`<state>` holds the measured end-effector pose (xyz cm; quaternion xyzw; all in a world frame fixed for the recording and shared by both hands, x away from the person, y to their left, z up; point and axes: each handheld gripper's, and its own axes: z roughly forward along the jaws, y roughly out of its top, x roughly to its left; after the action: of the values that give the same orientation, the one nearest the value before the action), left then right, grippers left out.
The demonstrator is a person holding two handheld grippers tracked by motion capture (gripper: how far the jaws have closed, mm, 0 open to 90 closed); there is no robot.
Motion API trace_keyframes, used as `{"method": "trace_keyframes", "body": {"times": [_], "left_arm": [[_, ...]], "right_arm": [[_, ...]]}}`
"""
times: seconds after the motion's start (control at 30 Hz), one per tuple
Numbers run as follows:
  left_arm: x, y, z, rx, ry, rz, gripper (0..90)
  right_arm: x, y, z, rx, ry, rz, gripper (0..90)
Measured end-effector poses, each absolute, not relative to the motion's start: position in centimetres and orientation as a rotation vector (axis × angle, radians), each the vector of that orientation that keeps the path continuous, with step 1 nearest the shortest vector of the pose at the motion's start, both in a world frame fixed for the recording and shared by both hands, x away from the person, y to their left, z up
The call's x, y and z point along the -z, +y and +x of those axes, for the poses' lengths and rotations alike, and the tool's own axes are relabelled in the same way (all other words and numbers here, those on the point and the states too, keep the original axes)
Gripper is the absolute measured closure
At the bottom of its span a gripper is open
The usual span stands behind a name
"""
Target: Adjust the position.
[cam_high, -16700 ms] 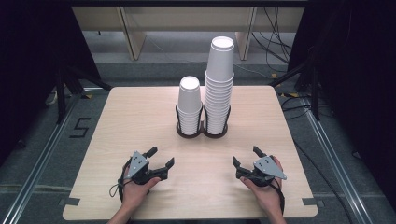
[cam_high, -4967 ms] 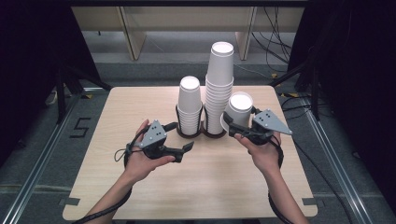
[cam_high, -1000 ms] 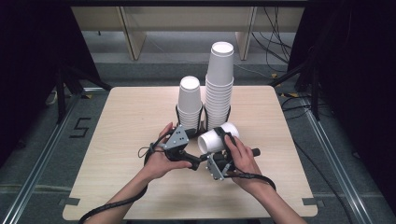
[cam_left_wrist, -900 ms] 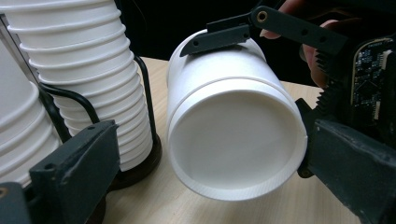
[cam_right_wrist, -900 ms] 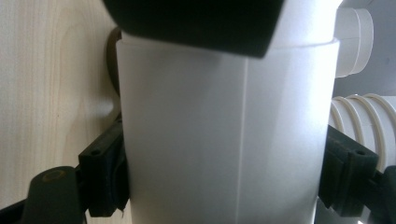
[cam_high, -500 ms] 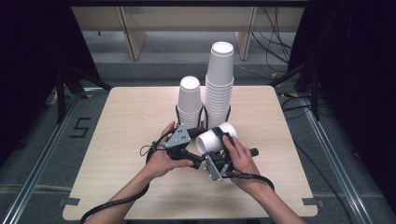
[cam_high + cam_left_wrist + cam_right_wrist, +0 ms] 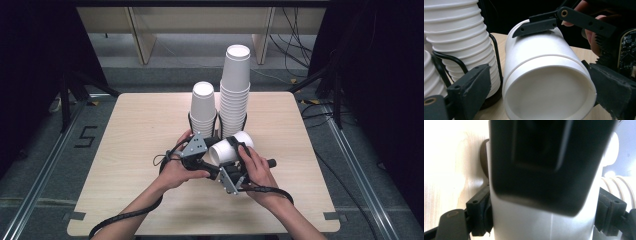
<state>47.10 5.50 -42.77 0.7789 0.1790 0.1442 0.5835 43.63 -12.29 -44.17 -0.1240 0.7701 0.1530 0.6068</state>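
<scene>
A white paper cup [image 7: 229, 148] lies on its side just above the table, base toward the left hand. A thin ridge rings it midway, as if two cups were nested. My right gripper [image 7: 231, 159] is shut on it; in the right gripper view its jaws press both sides of the cup [image 7: 544, 220]. My left gripper [image 7: 210, 154] faces the cup's base [image 7: 549, 95]. Its jaws have just been closing with the cup between them; a gap still shows at the left pad [image 7: 474, 85].
Behind the hands a black wire holder [image 7: 191, 120] carries a short cup stack [image 7: 203, 107] and a tall cup stack [image 7: 235, 85]. The wooden table [image 7: 125, 140] has bare room to the left, right and front. Cables trail from both grippers.
Five seconds ago the right gripper held the cup upright at the right; now both hands meet mid-table with it on its side. Over the last second the hands have kept still.
</scene>
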Motion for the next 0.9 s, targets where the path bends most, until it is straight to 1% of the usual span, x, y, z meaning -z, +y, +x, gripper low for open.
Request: {"method": "trace_keyframes", "body": {"times": [0.17, 0.67, 0.9], "left_arm": [[42.88, 5.32, 47.18, -0.329, 0.423, 1.815, 7.1], [42.65, 5.39, 47.29, -0.328, 0.421, 1.805, 13.0], [42.63, 5.41, 47.32, -0.33, 0.42, 1.804, 14.2]], "right_arm": [[43.91, -12.24, 43.53, -0.307, 1.774, -0.31, 19.3], [43.94, -12.07, 43.49, -0.321, 1.773, -0.32, 19.3], [43.87, -12.06, 43.53, -0.321, 1.771, -0.321, 19.3]]}}
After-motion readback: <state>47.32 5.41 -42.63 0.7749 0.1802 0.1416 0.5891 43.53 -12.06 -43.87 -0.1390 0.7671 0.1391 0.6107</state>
